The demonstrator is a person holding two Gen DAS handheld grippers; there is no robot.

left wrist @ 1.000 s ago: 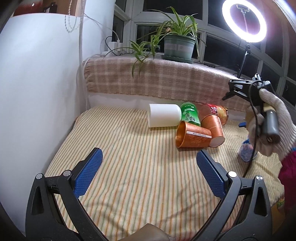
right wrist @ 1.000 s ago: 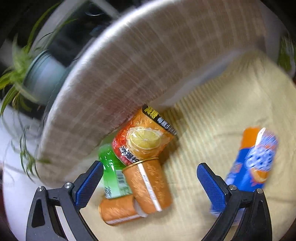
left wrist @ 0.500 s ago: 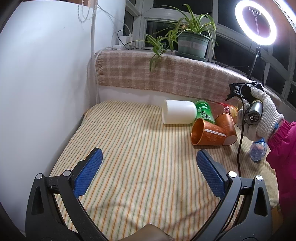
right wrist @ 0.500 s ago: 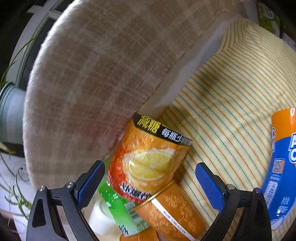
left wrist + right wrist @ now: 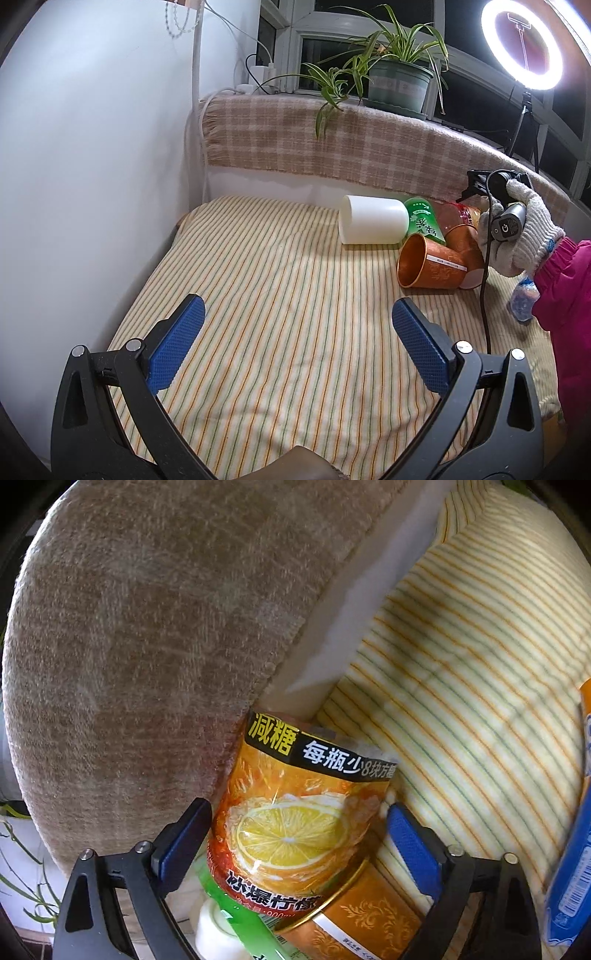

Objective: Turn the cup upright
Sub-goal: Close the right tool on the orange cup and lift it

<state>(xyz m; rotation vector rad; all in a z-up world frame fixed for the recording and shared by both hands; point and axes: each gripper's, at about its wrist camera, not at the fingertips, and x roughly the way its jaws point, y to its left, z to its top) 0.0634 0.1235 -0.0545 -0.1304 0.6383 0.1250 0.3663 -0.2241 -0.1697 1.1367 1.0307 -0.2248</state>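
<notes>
Two copper-orange cups lie on their sides on the striped cloth: one (image 5: 430, 266) with its mouth facing left, another (image 5: 466, 248) behind it, which also shows in the right wrist view (image 5: 354, 919). A white cup (image 5: 373, 224) lies on its side to their left. My left gripper (image 5: 295, 347) is open and empty, hovering over the cloth well short of the cups. My right gripper (image 5: 295, 830) is open, with its blue pads (image 5: 406, 840) on either side of an orange lemon-tea bottle (image 5: 295, 819), apart from it. The gloved hand (image 5: 524, 240) holds that gripper.
A green bottle (image 5: 423, 221) lies among the cups. A blue-orange bottle (image 5: 576, 849) lies at the right. A plaid-covered ledge (image 5: 332, 144) backs the cloth, with a potted plant (image 5: 399, 86) and ring light (image 5: 524, 44) above. A white wall (image 5: 92, 147) stands left.
My right gripper has moved in closer, so the lemon-tea bottle now sits between its pads. My left gripper has drifted left and back, shifting the cups rightward in its view.
</notes>
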